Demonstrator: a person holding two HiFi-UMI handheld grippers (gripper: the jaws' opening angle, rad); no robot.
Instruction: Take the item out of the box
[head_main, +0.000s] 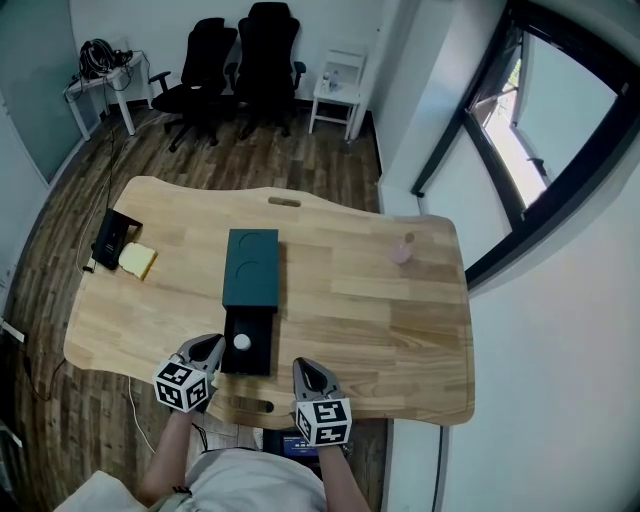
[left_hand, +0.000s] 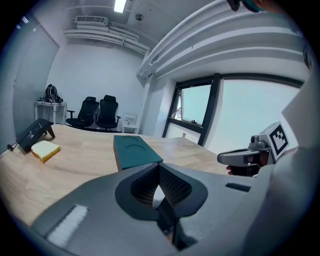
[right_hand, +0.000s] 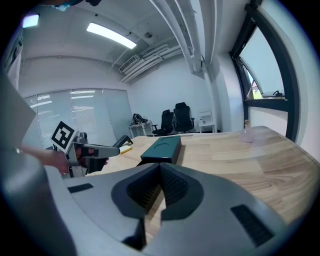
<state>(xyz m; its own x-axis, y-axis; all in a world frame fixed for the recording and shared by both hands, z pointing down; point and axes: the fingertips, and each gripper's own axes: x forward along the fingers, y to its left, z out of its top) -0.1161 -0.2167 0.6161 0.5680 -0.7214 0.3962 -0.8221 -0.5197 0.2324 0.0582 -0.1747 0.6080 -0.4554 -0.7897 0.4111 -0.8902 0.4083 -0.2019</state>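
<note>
A dark green box lies lengthwise mid-table; it also shows in the left gripper view and the right gripper view. At its near end a black inner tray sticks out, with a small white round item in it. My left gripper hovers just left of the tray, shut with nothing in it. My right gripper is to the right of the tray near the front edge, also shut with nothing in it. Neither touches the box.
A yellow sponge-like block and a black device lie at the table's left end. A small pinkish object sits at the right. The table has a slot near its front edge. Office chairs stand behind.
</note>
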